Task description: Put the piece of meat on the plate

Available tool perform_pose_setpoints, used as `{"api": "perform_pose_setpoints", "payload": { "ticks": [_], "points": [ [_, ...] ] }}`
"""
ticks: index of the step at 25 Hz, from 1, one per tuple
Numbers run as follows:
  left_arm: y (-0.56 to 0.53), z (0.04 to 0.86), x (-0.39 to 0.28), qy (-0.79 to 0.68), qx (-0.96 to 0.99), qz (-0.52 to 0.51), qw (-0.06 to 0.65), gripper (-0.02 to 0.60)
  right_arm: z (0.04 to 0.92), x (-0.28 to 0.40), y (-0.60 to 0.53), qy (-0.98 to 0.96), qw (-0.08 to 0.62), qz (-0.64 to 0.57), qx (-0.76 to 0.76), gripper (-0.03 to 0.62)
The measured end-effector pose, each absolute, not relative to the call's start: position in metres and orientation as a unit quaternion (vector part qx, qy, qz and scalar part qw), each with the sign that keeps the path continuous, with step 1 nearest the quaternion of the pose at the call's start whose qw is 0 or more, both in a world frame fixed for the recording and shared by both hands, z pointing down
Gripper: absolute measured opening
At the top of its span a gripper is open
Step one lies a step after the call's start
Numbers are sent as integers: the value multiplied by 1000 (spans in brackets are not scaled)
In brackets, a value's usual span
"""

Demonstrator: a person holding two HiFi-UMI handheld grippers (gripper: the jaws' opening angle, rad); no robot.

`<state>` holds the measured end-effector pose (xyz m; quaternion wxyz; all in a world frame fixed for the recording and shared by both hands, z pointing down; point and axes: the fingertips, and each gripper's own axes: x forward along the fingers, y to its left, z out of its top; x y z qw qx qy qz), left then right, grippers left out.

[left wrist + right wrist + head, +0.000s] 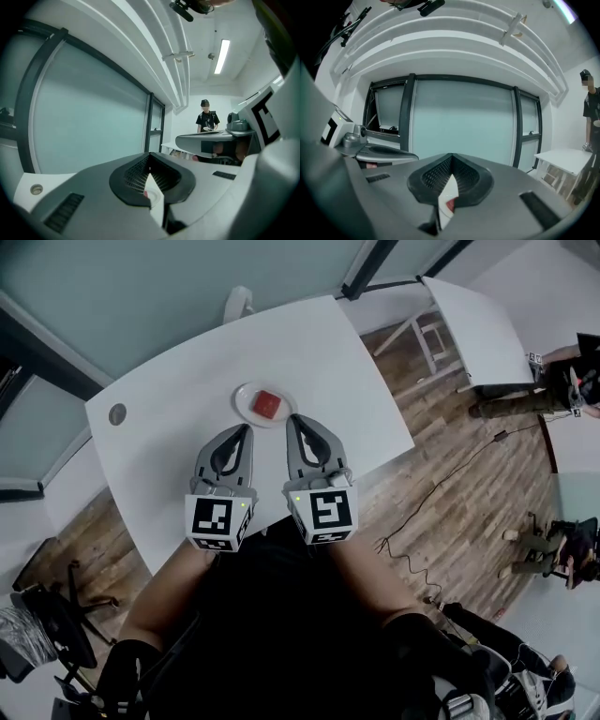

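A red piece of meat (268,404) lies on a small white plate (246,405) on the white table (178,418). Both grippers hang raised above the table's near edge, side by side and pointing roughly level toward the glass wall. The left gripper (247,428) has its jaws together with nothing between them, and its tips meet in its own view (150,157). The right gripper (293,418) is shut and empty too (451,157). Through the slit under each pair of jaws a sliver of the plate with the meat (449,205) shows below.
A round grey grommet (117,413) sits near the table's left corner. A white chair (237,304) stands behind the table and a second white table (473,329) at the right. A cable (441,488) runs over the wooden floor. A person (206,117) stands far off.
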<state>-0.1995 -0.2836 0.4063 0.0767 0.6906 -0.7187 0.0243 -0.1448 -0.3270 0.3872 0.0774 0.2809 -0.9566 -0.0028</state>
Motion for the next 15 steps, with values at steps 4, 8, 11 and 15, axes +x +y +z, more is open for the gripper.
{"api": "perform_pose_setpoints", "payload": {
  "ticks": [4,8,11,15],
  "points": [
    [-275,385,-188,-721,691,31,51,3,367,-130,-316,-959,53,-6,277,3],
    [-281,362,-175,-728,684,22,42,3,352,-116,-318,-963,40,-5,265,3],
    [-285,349,-160,-732,680,14,34,3,343,-101,-322,-966,34,-8,257,3],
    [-289,342,-141,-740,672,15,24,3,334,-83,-326,-968,18,-12,250,3]
  ]
}}
